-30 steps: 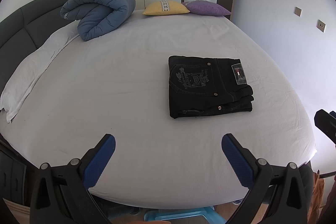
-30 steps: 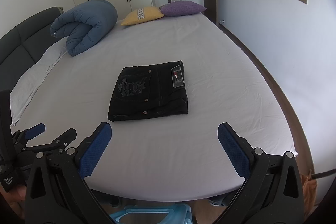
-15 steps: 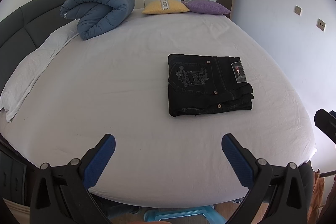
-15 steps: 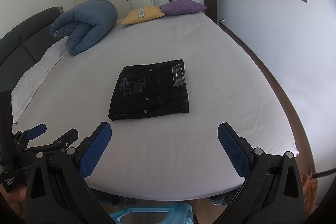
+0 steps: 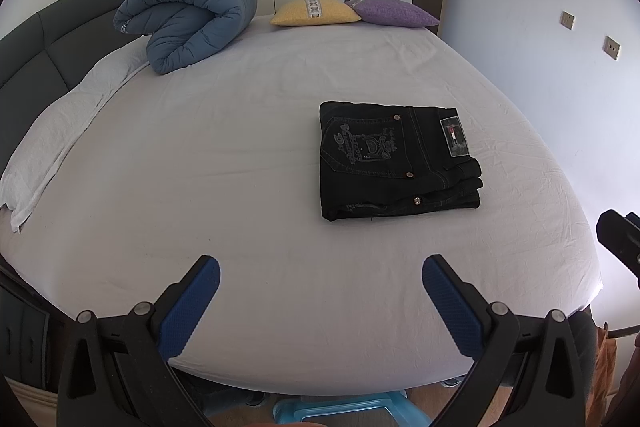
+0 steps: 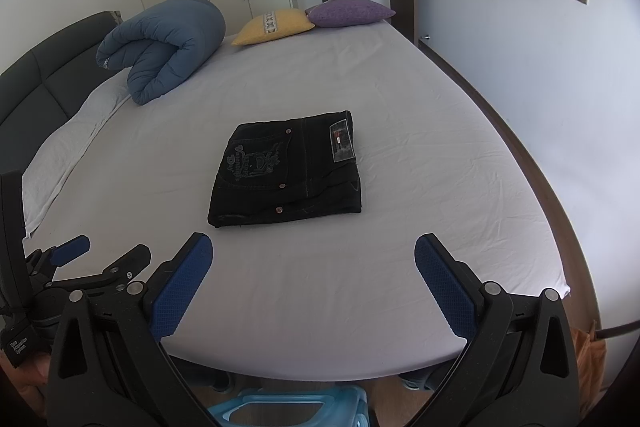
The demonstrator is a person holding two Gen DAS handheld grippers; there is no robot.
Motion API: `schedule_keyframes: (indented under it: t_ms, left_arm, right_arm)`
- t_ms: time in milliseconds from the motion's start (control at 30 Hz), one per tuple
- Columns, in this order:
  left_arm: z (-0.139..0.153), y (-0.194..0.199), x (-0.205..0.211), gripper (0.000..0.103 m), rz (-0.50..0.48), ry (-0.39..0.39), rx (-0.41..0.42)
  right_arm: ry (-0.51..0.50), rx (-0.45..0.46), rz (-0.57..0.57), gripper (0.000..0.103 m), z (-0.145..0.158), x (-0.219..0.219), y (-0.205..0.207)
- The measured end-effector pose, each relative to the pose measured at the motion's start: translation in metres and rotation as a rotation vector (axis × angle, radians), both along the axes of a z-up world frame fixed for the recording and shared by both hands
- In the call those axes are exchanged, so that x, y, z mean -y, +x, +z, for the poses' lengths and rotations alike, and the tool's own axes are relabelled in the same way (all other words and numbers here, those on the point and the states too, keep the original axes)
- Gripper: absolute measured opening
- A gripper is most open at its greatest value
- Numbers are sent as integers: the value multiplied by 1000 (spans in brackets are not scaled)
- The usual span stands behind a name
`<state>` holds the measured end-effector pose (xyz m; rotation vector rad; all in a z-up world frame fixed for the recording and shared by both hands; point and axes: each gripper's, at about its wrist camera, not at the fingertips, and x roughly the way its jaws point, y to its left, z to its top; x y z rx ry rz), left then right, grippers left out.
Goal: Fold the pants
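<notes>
Both views are evenly lit by soft daylight. The white sheet [image 5: 248,155] ahead of the tongs is rendered bright, without glare. Only a faint shadow is cast under the folded pants [image 6: 288,171]. Straight lines are bowed by the fisheye lens, and the corners are blacked out. Focus is kept sharp throughout.

The folded black denim pants [image 5: 394,159] lie on the white-sheeted bed [image 5: 240,187], well before the rolled blue quilted duvet [image 5: 188,19] at the far left and the yellow cushion [image 5: 314,11] and purple cushion [image 5: 392,13] touching at the far edge.
</notes>
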<state>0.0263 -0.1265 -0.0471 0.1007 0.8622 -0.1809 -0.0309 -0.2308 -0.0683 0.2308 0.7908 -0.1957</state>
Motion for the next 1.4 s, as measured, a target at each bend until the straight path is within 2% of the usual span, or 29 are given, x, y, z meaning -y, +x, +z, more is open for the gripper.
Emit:
schedule_keyframes:
  t_ms: [1400]
  left_arm:
    - [0,-3,4,103,5,0,-5]
  right_arm:
    - [10,-6,2,103,-3,-6,-4]
